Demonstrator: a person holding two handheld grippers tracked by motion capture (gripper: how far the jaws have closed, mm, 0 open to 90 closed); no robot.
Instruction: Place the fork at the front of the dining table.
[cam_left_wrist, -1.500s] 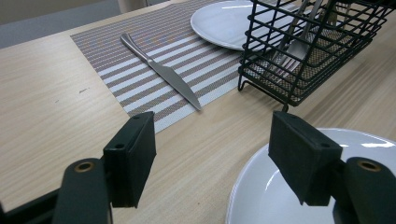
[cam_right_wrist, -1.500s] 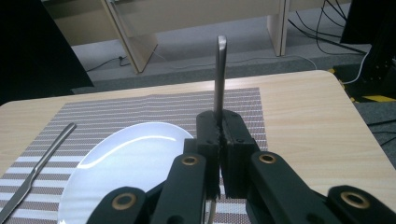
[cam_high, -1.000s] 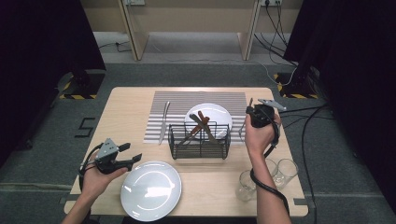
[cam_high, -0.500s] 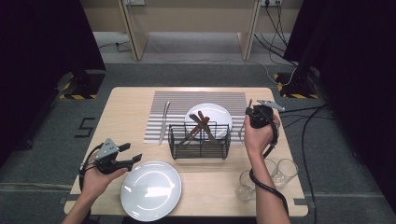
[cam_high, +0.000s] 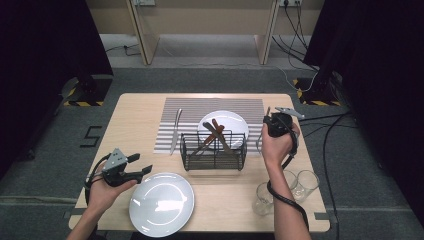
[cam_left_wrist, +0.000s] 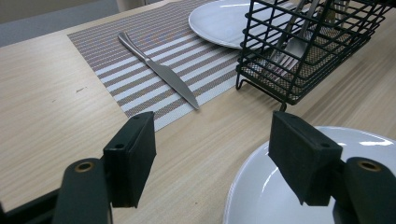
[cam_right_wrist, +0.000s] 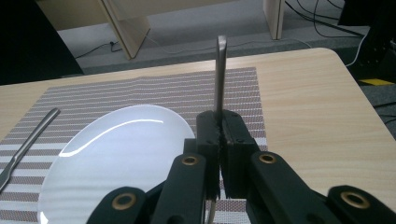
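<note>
Table setting partly done: knife (cam_high: 175, 131) lies on the placemat (cam_high: 190, 107) left of centre, the right gripper (cam_right_wrist: 218, 133) clamps an upright utensil (cam_right_wrist: 220, 74) right of the plate (cam_right_wrist: 116, 154), the left gripper (cam_left_wrist: 212, 144) waits wide open and empty, basket (cam_high: 214, 150) cutlery remaining.

Glossy white plate (cam_high: 161, 202), matt woven striped placemat (cam_high: 190, 111), black wire basket (cam_high: 214, 151), brushed metal knife (cam_left_wrist: 159, 69), pale wood-grain table (cam_high: 135, 120)

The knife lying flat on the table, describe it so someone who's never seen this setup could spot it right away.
Start at the striped placemat in the middle of the wooden table. Along its left edge, left of the black wire caddy, lies the knife, all silver metal. Unlike the cutlery standing in the caddy, it lies flat and alone on the mat.
</note>
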